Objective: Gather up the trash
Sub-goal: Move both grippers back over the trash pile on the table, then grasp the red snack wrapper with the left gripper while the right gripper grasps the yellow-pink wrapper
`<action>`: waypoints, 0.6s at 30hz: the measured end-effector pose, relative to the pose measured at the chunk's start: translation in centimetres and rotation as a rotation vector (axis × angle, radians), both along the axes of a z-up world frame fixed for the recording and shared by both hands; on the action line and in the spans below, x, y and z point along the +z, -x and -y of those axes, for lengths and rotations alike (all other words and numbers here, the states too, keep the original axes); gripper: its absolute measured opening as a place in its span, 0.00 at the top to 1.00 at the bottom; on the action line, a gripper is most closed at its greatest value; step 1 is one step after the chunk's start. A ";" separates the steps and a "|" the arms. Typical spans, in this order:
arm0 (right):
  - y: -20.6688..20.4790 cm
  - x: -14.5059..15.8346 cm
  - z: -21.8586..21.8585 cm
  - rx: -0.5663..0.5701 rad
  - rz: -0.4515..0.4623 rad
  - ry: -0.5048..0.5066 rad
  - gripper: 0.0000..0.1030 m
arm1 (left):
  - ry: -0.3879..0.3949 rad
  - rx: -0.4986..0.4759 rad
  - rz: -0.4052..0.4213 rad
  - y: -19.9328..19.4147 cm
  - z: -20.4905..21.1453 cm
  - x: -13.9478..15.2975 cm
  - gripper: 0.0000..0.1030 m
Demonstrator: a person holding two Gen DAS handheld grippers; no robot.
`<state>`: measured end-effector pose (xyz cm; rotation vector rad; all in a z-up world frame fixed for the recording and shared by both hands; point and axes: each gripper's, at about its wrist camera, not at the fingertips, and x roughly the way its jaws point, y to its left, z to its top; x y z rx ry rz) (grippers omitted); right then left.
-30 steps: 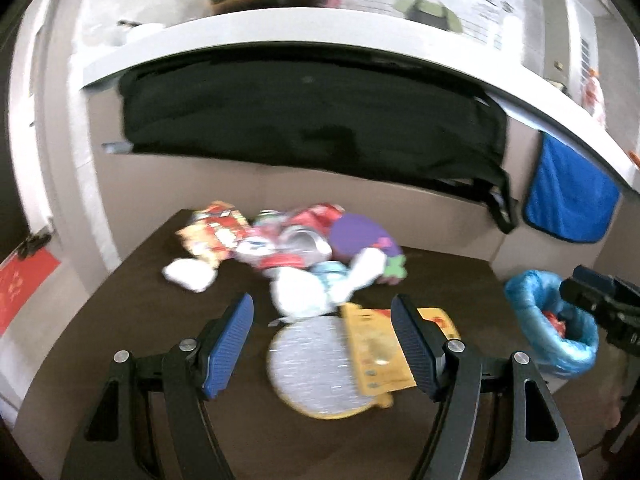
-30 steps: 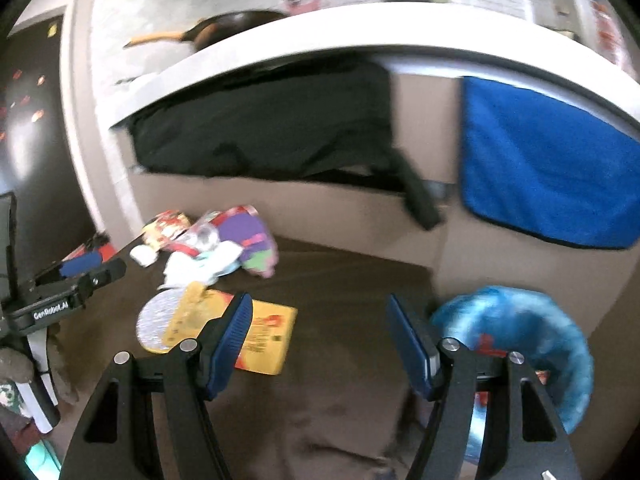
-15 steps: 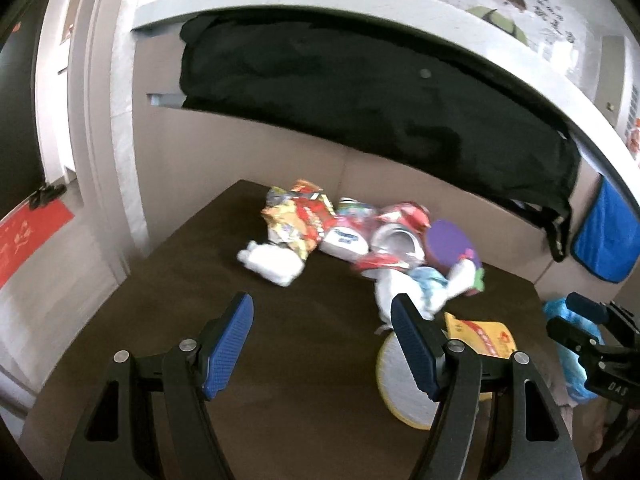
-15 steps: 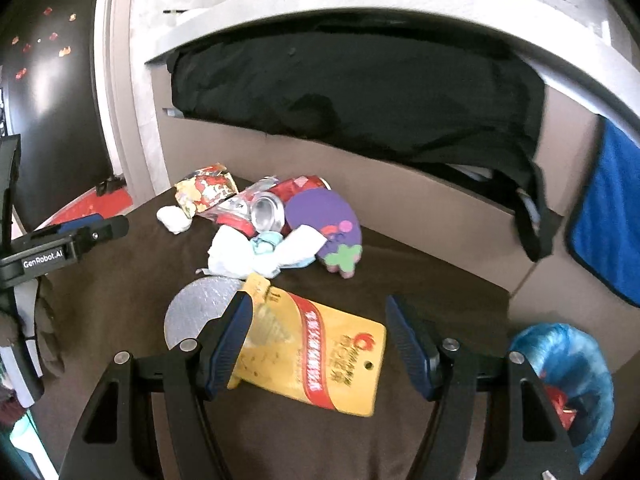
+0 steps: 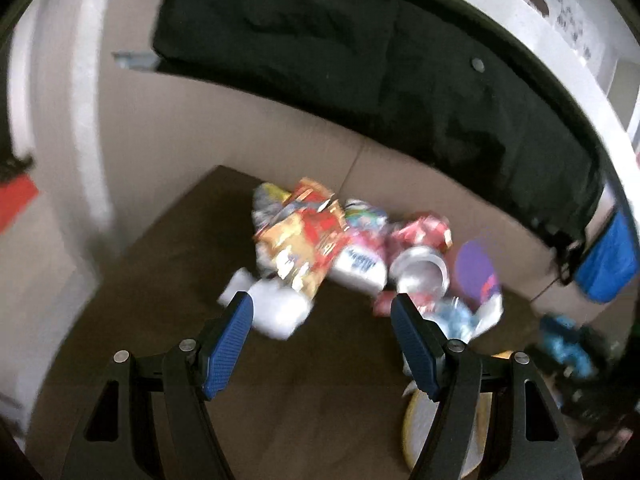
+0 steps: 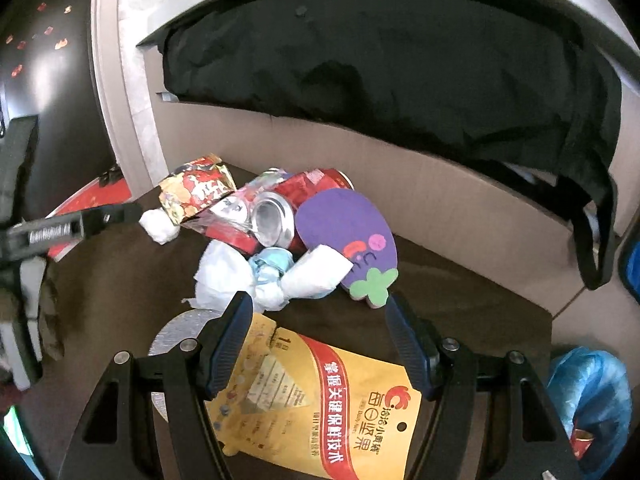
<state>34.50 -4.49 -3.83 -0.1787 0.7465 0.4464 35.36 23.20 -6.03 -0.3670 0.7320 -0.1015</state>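
A heap of trash lies on the dark brown table (image 6: 120,280): a crinkled snack wrapper (image 6: 196,194), a crushed red can (image 6: 276,220), crumpled white tissue (image 6: 224,276), a purple eggplant-shaped card (image 6: 348,236) and a yellow nut packet (image 6: 320,404) over a silver disc (image 6: 176,332). My right gripper (image 6: 320,320) hangs open above the packet, just short of the tissue. My left gripper (image 5: 322,316) is open too, in a blurred view, over a small white wad (image 5: 276,308) beside the snack wrapper (image 5: 304,248) and the can (image 5: 420,272). Nothing sits between either pair of jaws.
A blue plastic bag (image 6: 588,400) with some red trash inside stands at the table's right end. A cardboard wall (image 6: 440,208) backs the table, with a black bag (image 6: 400,80) hanging over it. The left gripper's finger (image 6: 68,228) shows at the left of the right wrist view.
Both grippers have swung left and a little down, toward the heap. The left view went from the silver disc to the white wad and snack wrapper; the right view went from the blue bag to the packet.
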 end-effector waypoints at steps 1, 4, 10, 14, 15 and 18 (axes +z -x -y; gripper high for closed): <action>-0.1 -0.2 0.2 -0.002 -0.005 -0.004 0.36 | 0.007 0.001 0.005 -0.9 -0.3 0.0 0.30; -0.6 -0.7 1.1 -0.019 -0.015 -0.003 0.36 | 0.003 0.024 0.007 -4.5 -1.4 -0.2 0.30; -1.2 -1.2 2.9 -0.051 -0.028 -0.010 0.36 | 0.075 0.047 -0.163 -9.6 -2.3 -2.9 0.36; -1.3 -1.3 3.8 -0.074 -0.028 -0.006 0.36 | 0.063 0.033 -0.142 -7.4 -1.3 -2.4 0.72; -1.3 -1.4 4.0 -0.077 -0.031 -0.009 0.36 | 0.054 0.016 -0.123 -6.5 -0.9 -2.1 0.78; -1.4 -1.3 4.1 -0.077 -0.041 -0.017 0.36 | 0.072 -0.029 -0.099 -4.1 -0.3 -1.3 0.80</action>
